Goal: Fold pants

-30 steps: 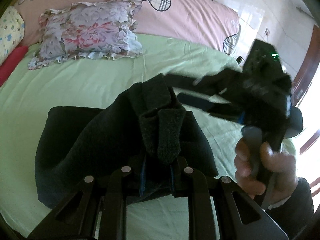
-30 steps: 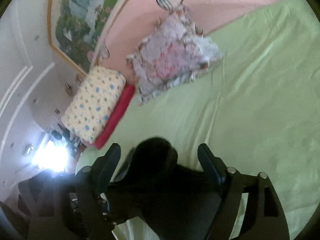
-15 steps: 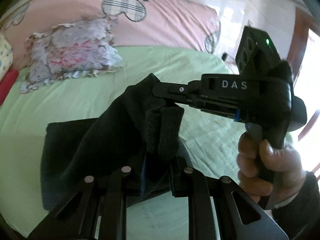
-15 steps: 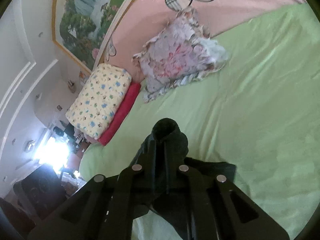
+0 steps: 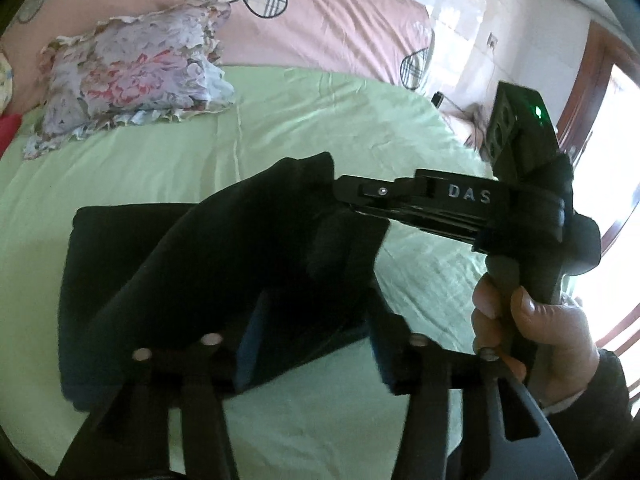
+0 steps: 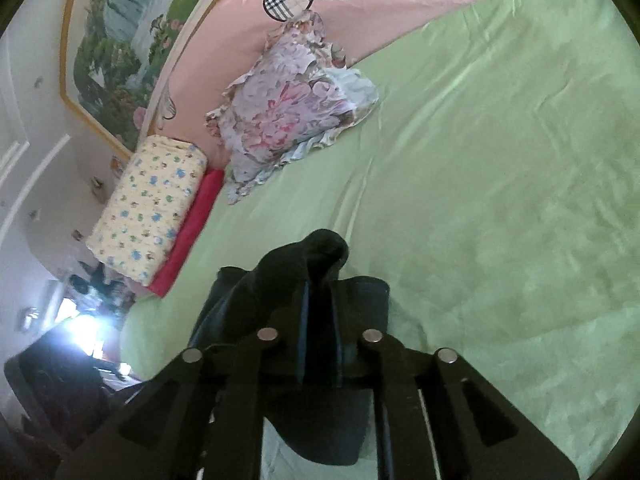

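Right tool (image 6: 320, 304) pinching pants (image 5: 224, 248) | left tool (image 5: 312, 344) spread — floral pillow (image 5: 128, 76) beyond

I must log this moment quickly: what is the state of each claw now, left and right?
Left claw: open, the dark pants lie between its fingers, not pinched.
Right claw: shut on the dark pants, holding the fold up.

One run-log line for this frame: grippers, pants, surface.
left gripper: open | right gripper: shut on pants | pants: partly folded, one end lifted | surface: green bed sheet
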Demonstrator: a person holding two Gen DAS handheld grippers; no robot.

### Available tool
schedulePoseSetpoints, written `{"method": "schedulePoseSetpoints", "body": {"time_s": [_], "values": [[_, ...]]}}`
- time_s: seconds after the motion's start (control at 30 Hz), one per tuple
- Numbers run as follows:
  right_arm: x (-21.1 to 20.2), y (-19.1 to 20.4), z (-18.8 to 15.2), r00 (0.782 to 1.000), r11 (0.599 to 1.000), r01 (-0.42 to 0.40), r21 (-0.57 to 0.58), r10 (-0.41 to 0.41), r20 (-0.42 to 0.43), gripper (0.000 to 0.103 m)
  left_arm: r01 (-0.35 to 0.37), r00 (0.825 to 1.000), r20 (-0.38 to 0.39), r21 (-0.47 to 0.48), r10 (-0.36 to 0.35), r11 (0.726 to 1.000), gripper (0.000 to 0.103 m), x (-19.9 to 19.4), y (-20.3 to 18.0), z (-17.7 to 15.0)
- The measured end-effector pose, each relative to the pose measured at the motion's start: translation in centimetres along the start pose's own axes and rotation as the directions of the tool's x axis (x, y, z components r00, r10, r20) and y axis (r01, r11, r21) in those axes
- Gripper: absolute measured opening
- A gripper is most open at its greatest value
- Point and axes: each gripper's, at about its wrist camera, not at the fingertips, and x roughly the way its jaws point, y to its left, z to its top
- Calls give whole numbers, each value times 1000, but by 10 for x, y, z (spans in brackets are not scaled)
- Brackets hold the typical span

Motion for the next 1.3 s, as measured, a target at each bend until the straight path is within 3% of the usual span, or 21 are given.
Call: {"method": "schedulePoseSetpoints", "body": {"time_s": [0.07,0.1,0.13,0.47,0.9,1.3], "values": [[-7,7,-3,998,998,61,-28,-60,12,41,3,1000,16,-6,-3,1000,54,-11,3,-2],[-10,9,-4,997,996,81,-36,-80,20,57,4,1000,21,-10,-4,1000,55,-15,4,-2],[-14,11,-6,995,995,94,-42,-93,30,61,7,1000,27,-18,-7,1000,55,-19,7,-3],[-41,19,-28,986,993,112,38,-116,117,71,-16,997,67,-117,24,993,61,-49,45,-8],[-30,39,-34,977,985,165,43,-169,131,86,-76,994,63,-234,93,969,64,-60,91,-16],[-7,38,-32,972,977,198,82,-207,108,86,-118,990,35,-308,135,944,65,-56,121,-16]]}}
